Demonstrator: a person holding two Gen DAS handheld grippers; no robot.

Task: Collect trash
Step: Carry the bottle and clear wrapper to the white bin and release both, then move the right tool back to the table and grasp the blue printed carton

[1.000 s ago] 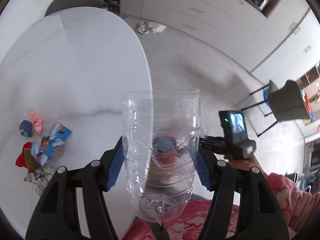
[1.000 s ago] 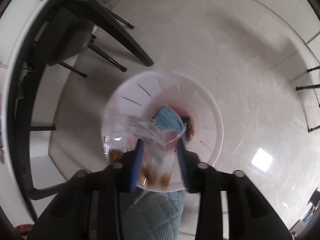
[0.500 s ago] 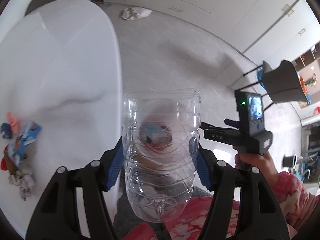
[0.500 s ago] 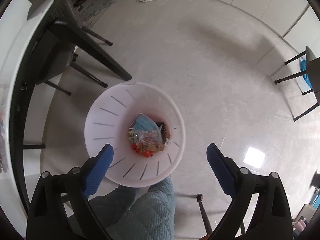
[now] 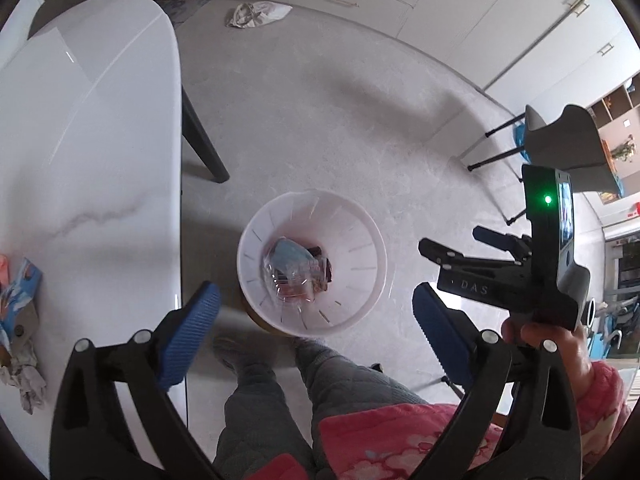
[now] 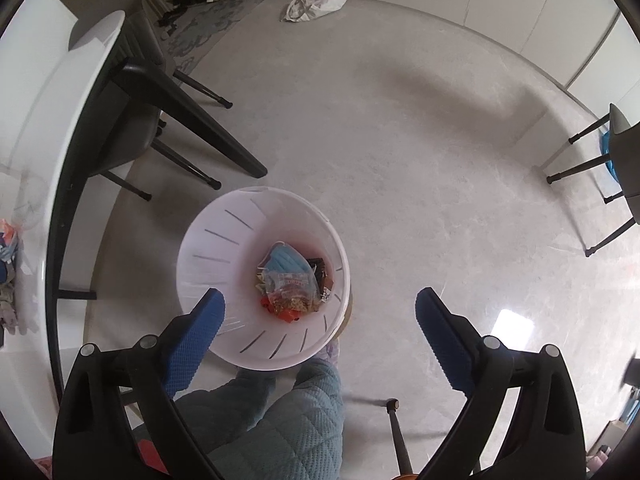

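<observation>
White bin (image 5: 372, 240) on the floor is holding dropped trash (image 6: 290, 284); both grippers' fingers are gaping empty above it. More wrappers (image 5: 18, 300) are waiting on the desk (image 5: 80, 140), left.

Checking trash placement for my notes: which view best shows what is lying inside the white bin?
The right wrist view: it looks down into the white bin, showing the blue mask and wrappers clearly. The left wrist view shows the same bin smaller, its contents glared over.
</observation>
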